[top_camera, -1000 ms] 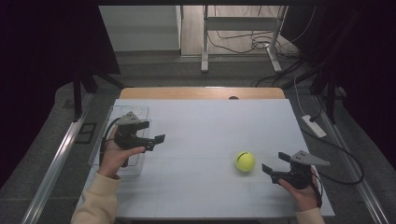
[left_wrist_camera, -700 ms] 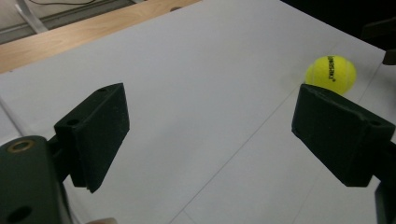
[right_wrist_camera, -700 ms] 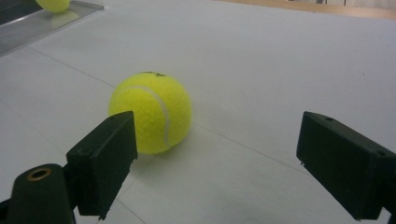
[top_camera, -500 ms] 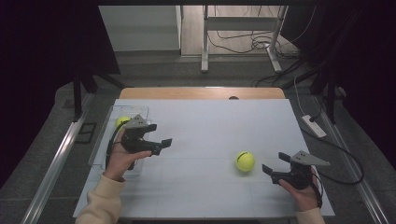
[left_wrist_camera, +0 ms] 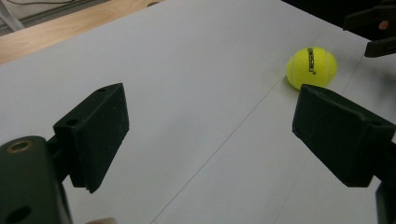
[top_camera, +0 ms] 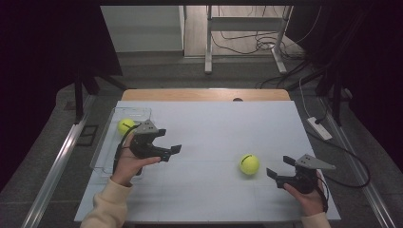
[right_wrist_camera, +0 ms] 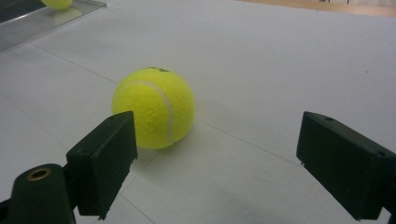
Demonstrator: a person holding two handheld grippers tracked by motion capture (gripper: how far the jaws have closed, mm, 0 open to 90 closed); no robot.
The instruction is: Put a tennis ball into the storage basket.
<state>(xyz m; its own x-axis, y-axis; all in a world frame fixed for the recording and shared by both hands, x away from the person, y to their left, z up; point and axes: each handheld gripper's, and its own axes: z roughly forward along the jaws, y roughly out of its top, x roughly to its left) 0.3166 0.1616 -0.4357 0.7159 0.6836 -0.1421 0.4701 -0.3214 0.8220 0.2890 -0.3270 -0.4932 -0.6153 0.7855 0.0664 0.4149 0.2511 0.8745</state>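
right gripper (top_camera: 279,167) held low at the near right of the white table (top_camera: 214,128), jaws spread wide, gripping nothing. in the right gripper view (right_wrist_camera: 215,163) the tennis ball (right_wrist_camera: 153,107) sits on the table just ahead of the jaws, nearer the left one, no contact.

tennis ball (top_camera: 249,164) lies on the white surface, just left of the right gripper and apart from it. landmark from here on.

left gripper (top_camera: 166,147) well to the left of the ball, held in the person's left hand (top_camera: 127,164) above the table, jaws pointing toward the ball. jaws released, wide apart, nothing between them. in the left gripper view (left_wrist_camera: 210,135) the ball (left_wrist_camera: 311,67) shows beyond the right jaw, lettering visible, the other gripper's tips just past it.

clear tray (top_camera: 102,152) farther left of the ball, at the table's left edge, just behind the left hand. second tennis ball (top_camera: 125,126) lies in the tray's far end.

wooden table edge (top_camera: 204,95) beyond the ball, at the far side.
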